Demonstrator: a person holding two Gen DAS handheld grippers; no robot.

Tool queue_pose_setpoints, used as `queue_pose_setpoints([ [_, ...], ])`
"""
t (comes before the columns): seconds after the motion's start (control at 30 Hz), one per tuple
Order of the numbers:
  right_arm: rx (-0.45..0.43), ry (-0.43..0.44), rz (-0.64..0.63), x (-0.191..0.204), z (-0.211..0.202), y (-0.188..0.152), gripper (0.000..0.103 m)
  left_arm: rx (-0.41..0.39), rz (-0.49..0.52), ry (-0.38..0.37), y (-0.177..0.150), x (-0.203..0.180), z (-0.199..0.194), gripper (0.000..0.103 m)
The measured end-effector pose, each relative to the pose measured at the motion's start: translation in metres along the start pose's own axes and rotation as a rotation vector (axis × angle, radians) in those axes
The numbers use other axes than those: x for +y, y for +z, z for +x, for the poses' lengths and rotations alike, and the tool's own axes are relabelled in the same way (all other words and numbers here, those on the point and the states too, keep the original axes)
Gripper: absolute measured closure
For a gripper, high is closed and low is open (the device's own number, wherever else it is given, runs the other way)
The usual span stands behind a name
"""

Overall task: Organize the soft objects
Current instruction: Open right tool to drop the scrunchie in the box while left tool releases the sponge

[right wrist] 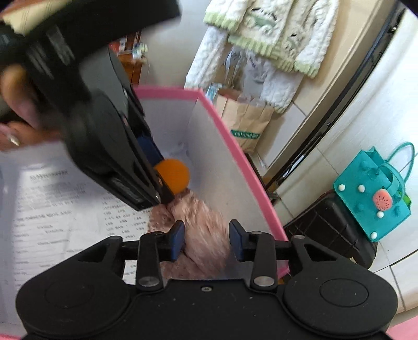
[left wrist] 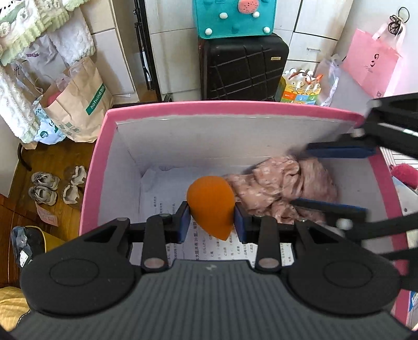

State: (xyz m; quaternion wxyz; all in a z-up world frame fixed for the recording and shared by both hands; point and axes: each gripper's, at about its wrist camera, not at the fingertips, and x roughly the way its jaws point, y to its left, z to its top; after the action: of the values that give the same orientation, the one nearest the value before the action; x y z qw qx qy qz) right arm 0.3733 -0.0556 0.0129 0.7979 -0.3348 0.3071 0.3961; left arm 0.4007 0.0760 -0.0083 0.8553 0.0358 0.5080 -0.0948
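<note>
An orange teardrop sponge (left wrist: pixel 210 206) sits pinched between the blue pads of my left gripper (left wrist: pixel 212 222), which is shut on it over the inside of a pink box (left wrist: pixel 96 167) with white walls. A pink floral cloth (left wrist: pixel 274 188) lies crumpled in the box's right corner. My right gripper (left wrist: pixel 303 175) reaches in from the right with its fingers spread above and below the cloth. In the right wrist view my right gripper (right wrist: pixel 206 240) is open, and the blurred cloth (right wrist: pixel 203 225) lies beneath it untouched by the pads. The sponge (right wrist: pixel 173 174) shows there at the left gripper's tip.
A printed paper sheet (left wrist: pixel 162 206) lines the box floor. Behind the box stand a black suitcase (left wrist: pixel 243 68), a teal felt bag (left wrist: pixel 235 18), a brown paper bag (left wrist: pixel 78 102) and a pink paper bag (left wrist: pixel 371 60). Shoes (left wrist: pixel 44 187) lie on the wooden floor at left.
</note>
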Motion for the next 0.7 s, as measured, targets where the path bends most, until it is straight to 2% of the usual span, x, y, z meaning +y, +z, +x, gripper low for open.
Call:
queue_pose_setpoints([
  [0.13, -0.041, 0.026, 0.072, -0.008, -0.022, -0.005, 0.061, 0.001, 0.006, 0.020, 0.001, -0.002, 0.005, 0.069],
  [0.33, -0.057, 0.082, 0.170, -0.014, -0.032, -0.014, 0.061, 0.024, 0.004, 0.044, 0.002, -0.003, 0.017, 0.067],
  [0.37, -0.056, 0.090, 0.179, -0.015, -0.030, -0.014, 0.061, 0.020, 0.001, 0.045, 0.001, -0.002, 0.018, 0.065],
  [0.43, -0.056, 0.105, 0.200, -0.015, -0.030, -0.016, 0.061, 0.010, -0.007, 0.045, 0.001, -0.001, 0.018, 0.055],
  [0.6, -0.061, 0.113, 0.260, -0.014, -0.028, -0.017, 0.061, 0.041, 0.030, 0.049, 0.000, -0.005, 0.010, 0.049],
  [0.7, -0.068, 0.130, 0.295, -0.012, -0.032, -0.019, 0.061, 0.042, 0.021, 0.024, -0.003, -0.006, -0.005, 0.045],
])
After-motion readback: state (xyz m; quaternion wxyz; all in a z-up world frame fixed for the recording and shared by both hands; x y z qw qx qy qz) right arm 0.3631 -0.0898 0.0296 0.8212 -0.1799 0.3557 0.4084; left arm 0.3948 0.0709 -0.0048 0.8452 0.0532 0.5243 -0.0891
